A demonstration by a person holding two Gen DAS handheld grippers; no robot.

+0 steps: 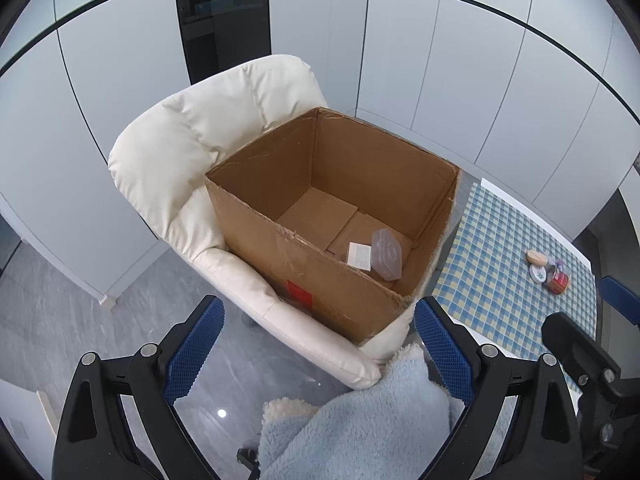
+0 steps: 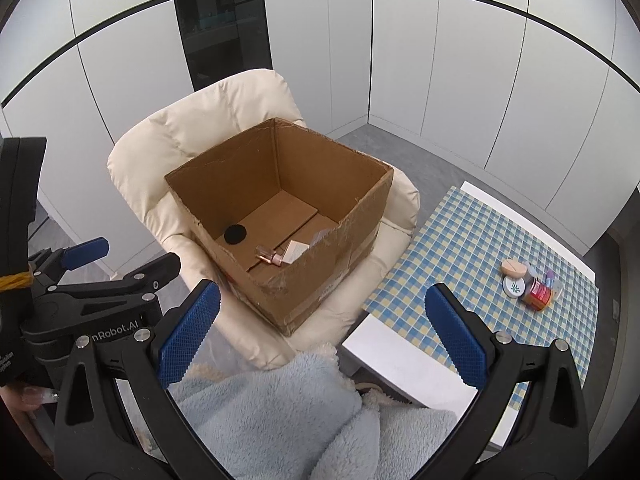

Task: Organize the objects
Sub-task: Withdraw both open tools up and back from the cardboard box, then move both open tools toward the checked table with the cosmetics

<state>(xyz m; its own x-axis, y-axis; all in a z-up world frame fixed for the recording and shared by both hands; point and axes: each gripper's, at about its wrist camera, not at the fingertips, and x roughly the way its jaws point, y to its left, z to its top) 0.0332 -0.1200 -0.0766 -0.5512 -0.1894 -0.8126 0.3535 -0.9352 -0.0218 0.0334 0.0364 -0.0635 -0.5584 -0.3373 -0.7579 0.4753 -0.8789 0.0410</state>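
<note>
Both the left claw and right claw gape empty before the cardboard box, jars right of it.

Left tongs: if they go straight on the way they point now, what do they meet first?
Probably the cardboard box on the cream chair: its near wall lies ahead of the open left tongs. Depth is unclear.

Left hand-held gripper and right hand-held gripper, jaws wide, empty.
</note>
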